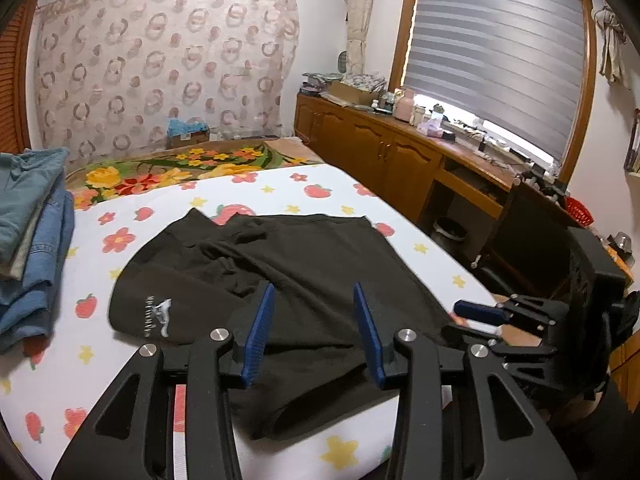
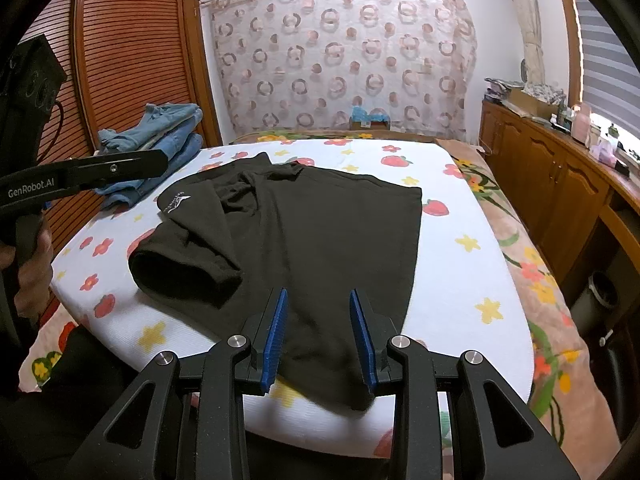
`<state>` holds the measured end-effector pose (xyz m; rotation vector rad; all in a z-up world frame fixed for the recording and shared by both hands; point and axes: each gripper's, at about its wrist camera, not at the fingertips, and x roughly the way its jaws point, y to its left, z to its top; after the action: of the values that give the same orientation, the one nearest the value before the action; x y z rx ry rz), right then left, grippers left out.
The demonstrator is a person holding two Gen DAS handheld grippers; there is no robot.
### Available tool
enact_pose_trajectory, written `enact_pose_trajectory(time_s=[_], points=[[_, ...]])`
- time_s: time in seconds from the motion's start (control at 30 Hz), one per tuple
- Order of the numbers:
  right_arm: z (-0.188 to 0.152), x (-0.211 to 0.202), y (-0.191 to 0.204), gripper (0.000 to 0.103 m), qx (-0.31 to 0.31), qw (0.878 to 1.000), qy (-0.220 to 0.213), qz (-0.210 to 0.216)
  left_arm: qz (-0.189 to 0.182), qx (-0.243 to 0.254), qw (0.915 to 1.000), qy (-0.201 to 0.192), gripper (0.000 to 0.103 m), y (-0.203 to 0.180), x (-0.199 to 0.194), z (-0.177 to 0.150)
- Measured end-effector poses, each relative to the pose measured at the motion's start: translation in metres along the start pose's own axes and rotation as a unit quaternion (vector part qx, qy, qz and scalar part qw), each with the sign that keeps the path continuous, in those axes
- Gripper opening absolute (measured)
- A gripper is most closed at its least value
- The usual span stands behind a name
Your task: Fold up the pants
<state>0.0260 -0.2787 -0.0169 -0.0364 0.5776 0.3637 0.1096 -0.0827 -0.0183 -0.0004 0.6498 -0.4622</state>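
Blue ribbed pads on black linkage arms fill the bottom of the left wrist view: the left hand-held gripper [image 1: 314, 332] hangs with its fingers spread apart, nothing pinched between them, over the near part of the black fabric pants [image 1: 280, 280]. These pants lie partly folded on the bed's white sheet printed with strawberries, flowers and yellow stars [image 1: 400, 220], a small white logo [image 1: 156, 316] showing on the left portion. At the left edge sits a stack of folded blue denim garments [image 1: 36, 240] on the same sheet. At the right edge the other hand-held gripper [image 1: 476, 312] reaches in beside the pants' near right corner. Beyond the bed runs a long wooden cabinet [image 1: 380, 148] under a window with a grey striped blind [image 1: 496, 48]. In the right wrist view, the right hand-held gripper [image 2: 318, 336] likewise has its blue pads parted, with the near hem of the black pants [image 2: 320, 232] lying below and between them; the pads do not visibly press the cloth. The denim stack [image 2: 160, 144] lies at the far left corner of the bed, before a brown slatted door [image 2: 132, 48]. At the left edge, a person's hand [image 2: 28, 264] grips the handle of the left device.
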Motion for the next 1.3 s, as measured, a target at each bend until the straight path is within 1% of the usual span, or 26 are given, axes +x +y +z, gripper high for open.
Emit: enact_pose_trajectory(time_s=[0.07,0.1,0.13,0.17,0.2,0.47,0.67,0.83,1.17,1.3], points=[[0.001,0.001,0.001,0.033,-0.001,1.0,-0.001,0.001,0.009,0.0,1.0,0.0,0.042,0.005,-0.002,-0.004],[0.0,0.001,0.002,0.033,-0.002,1.0,-0.001,0.002,0.016,-0.001,0.9999,0.001,0.051,0.007,-0.002,-0.006],[0.0,0.001,0.002,0.033,-0.002,1.0,-0.001,0.003,0.018,-0.005,0.9998,0.0,0.064,0.011,-0.003,-0.008],[0.0,0.002,0.003,0.033,-0.003,1.0,-0.002,0.003,0.018,-0.009,0.9998,-0.002,0.083,0.014,-0.004,-0.011],[0.0,0.003,0.003,0.033,-0.003,1.0,-0.001,0.004,0.018,-0.017,0.9997,-0.008,0.085,0.019,-0.006,-0.014],[0.003,0.011,0.007,0.033,-0.005,1.0,0.002,0.009,0.044,-0.034,0.9984,0.008,0.085,0.039,-0.005,-0.032],[0.01,0.021,0.014,0.033,-0.013,1.0,0.002,0.019,0.071,-0.032,0.9968,0.02,0.085,0.046,-0.006,-0.043],[0.013,0.037,0.022,0.033,-0.019,0.999,0.008,0.035,0.089,-0.032,0.9953,0.018,0.085,0.051,-0.012,-0.05],[0.023,0.078,0.033,0.033,-0.037,0.997,0.046,0.059,0.102,-0.046,0.9937,0.009,0.085,0.063,-0.024,-0.056],[0.022,0.084,0.04,0.033,-0.045,0.995,0.057,0.062,0.11,-0.049,0.9928,-0.001,0.085,0.067,-0.031,-0.056]])
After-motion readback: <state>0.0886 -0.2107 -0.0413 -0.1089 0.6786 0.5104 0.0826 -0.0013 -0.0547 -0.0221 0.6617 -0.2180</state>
